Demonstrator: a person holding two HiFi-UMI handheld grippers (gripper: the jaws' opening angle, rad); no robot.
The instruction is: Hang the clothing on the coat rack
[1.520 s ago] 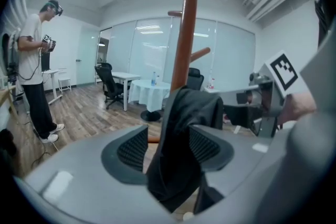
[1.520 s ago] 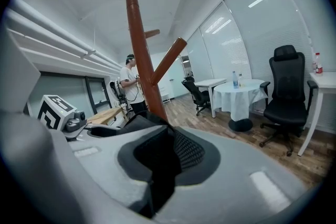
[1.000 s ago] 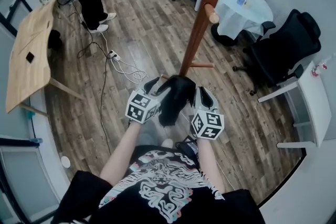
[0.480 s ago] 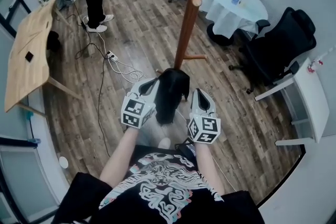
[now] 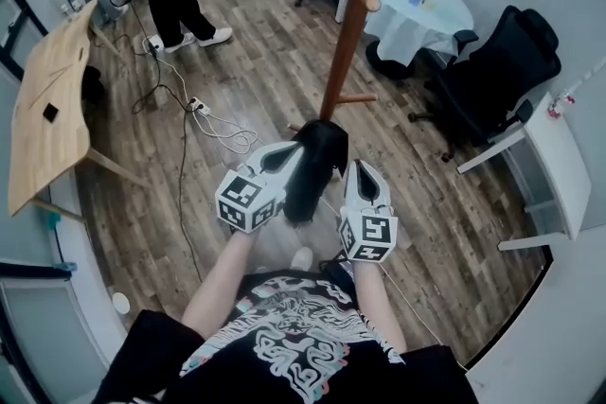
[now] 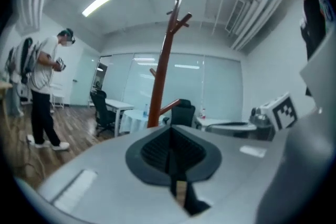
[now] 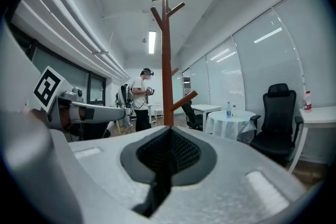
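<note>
We hold the black garment (image 5: 311,170) just before the coat rack (image 5: 347,43), near its base, with our left gripper (image 5: 287,153) and right gripper (image 5: 356,173) both clamped on its cloth.

The person wears a black short-sleeved T-shirt (image 5: 303,341) with a white swirling print touched with pink and teal. The left tool (image 5: 287,153) and right tool (image 5: 357,173) have pale grey shells and dark ribbed pads (image 7: 182,151). Each carries a cube (image 5: 248,201) of black-and-white square markers.
</note>
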